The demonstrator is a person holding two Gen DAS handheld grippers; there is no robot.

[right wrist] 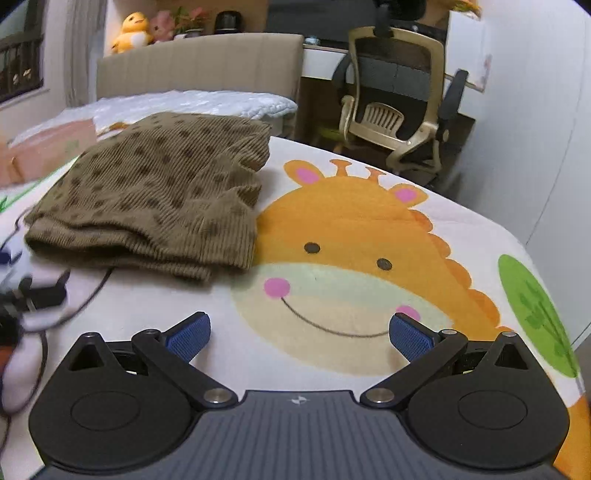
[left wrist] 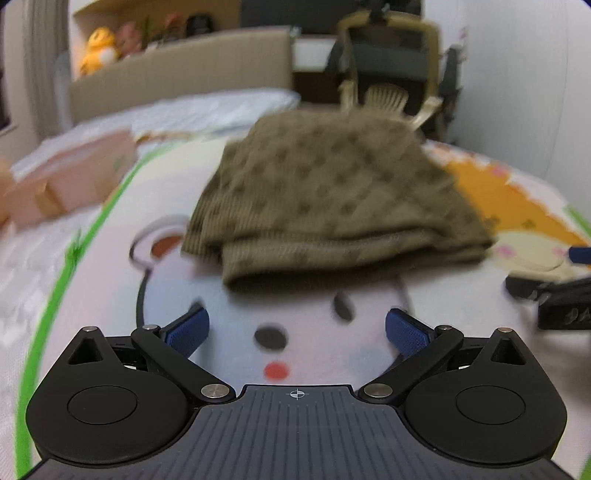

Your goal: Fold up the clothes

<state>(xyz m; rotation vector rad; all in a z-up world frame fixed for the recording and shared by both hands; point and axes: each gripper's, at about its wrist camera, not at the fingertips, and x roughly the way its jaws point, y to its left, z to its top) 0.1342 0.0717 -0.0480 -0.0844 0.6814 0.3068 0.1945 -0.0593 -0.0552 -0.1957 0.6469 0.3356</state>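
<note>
A brown knitted garment with dark spots (left wrist: 332, 199) lies folded in layers on a cartoon-print bedspread (left wrist: 110, 280). It also shows in the right wrist view (right wrist: 159, 199), up and to the left. My left gripper (left wrist: 297, 330) is open and empty, a short way in front of the garment's near edge. My right gripper (right wrist: 300, 334) is open and empty over the giraffe print (right wrist: 351, 240), to the right of the garment. The right gripper's black body shows at the left wrist view's right edge (left wrist: 557, 299).
A pink box (left wrist: 70, 177) lies on the bed at the far left. A beige headboard (right wrist: 199, 66) with plush toys (right wrist: 133, 31) stands behind. An office chair (right wrist: 399, 96) stands off the bed's far right. A black cable (right wrist: 85, 299) trails over the bed at left.
</note>
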